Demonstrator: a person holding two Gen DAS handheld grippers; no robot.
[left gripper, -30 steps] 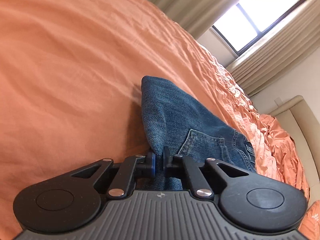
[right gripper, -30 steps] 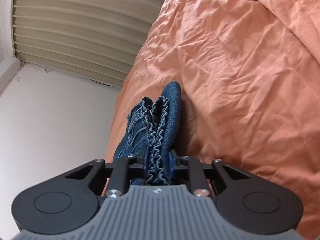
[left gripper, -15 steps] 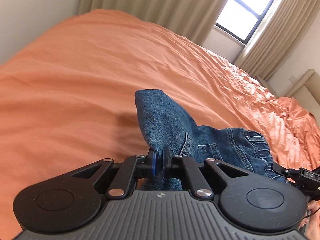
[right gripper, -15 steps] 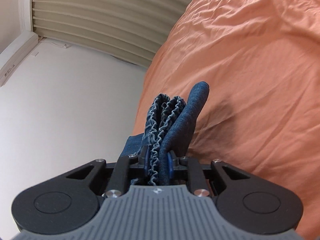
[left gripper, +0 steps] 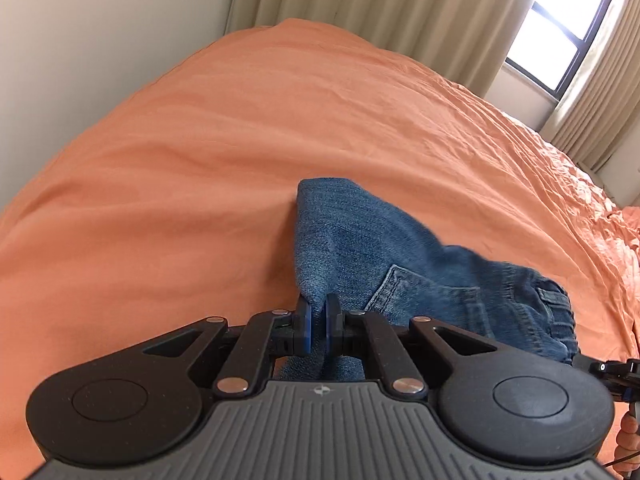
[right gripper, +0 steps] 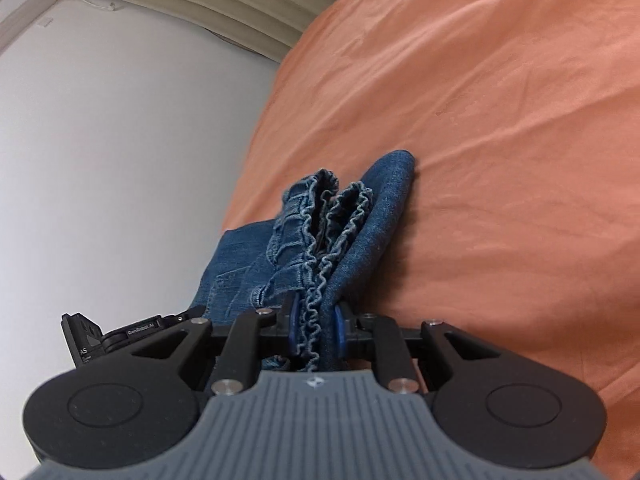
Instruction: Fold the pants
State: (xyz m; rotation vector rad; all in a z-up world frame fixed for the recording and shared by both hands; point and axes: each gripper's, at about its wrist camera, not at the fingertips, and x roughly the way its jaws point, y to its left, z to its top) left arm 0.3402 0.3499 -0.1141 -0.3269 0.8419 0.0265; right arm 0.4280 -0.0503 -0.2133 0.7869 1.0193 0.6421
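Blue denim pants [left gripper: 360, 248] with a back pocket and a gathered elastic waistband are held up over an orange bed. My left gripper [left gripper: 316, 322] is shut on a fold of the denim by the pocket side. My right gripper [right gripper: 316, 332] is shut on the bunched waistband layers of the pants [right gripper: 332, 232]. The far fold of the pants touches the bedspread in both views. The right gripper's tip [left gripper: 612, 370] shows at the left wrist view's right edge, and the left gripper's body [right gripper: 108, 334] shows at the left in the right wrist view.
The orange bedspread [left gripper: 240, 140] fills most of both views and is lightly wrinkled. Beige curtains [left gripper: 380, 4] and a window [left gripper: 560, 32] stand behind the bed. A white wall [right gripper: 120, 140] is on the left in the right wrist view.
Both grippers have tilted and swung with the pants still held, so more wall and curtain show. The pants hang lower toward the bed and their far fold now meets the bedspread.
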